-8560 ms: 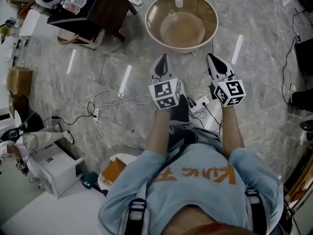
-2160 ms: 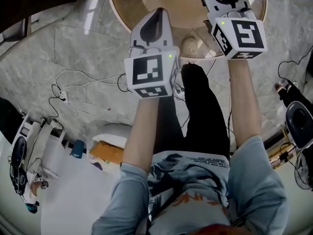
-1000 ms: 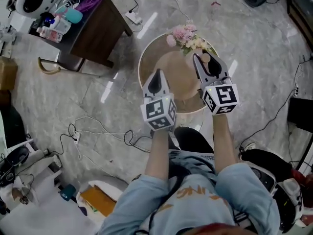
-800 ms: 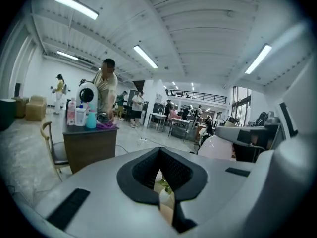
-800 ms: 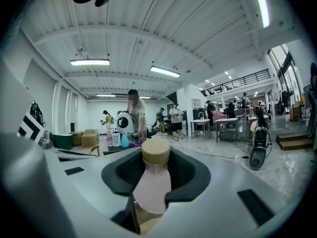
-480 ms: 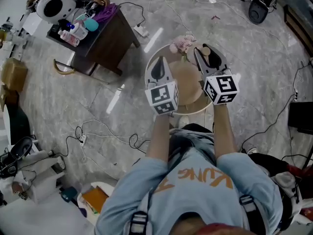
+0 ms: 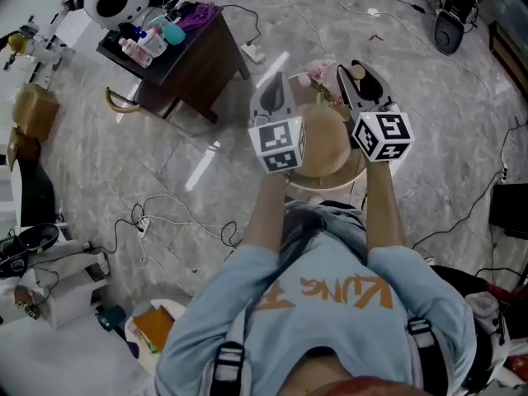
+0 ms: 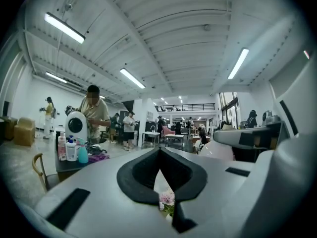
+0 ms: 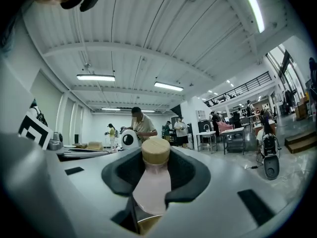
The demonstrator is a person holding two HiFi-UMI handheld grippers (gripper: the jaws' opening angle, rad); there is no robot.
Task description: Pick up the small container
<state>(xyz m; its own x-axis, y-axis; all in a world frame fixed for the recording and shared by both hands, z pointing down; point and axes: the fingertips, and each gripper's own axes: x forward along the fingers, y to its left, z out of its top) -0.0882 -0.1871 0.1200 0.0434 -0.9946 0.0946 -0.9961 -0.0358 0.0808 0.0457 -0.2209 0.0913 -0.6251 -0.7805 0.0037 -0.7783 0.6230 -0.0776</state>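
The small container [image 9: 153, 180] is a pale pink bottle with a round wooden lid [image 9: 155, 150]. My right gripper [image 9: 155, 168] is shut on its body and holds it upright in the air. In the head view the right gripper [image 7: 357, 73] hangs above the far edge of the round wooden table [image 7: 323, 157], with the container's lid [image 7: 355, 72] showing between the jaws. My left gripper [image 7: 275, 81] is beside it on the left, over the table's left rim, shut and holding nothing. Through the slit below the left gripper's [image 8: 159, 155] tips I see pink flowers [image 8: 167, 199].
A vase of pink flowers [image 7: 318, 75] stands at the table's far edge. A dark side table [image 7: 191, 54] with bottles and a white round device is at the upper left. Cables [image 7: 177, 213] trail over the marble floor. Several people stand in the hall [image 8: 94, 114].
The round table looks smaller and lower than a second ago; both grippers have risen above it. The right gripper still holds the container.
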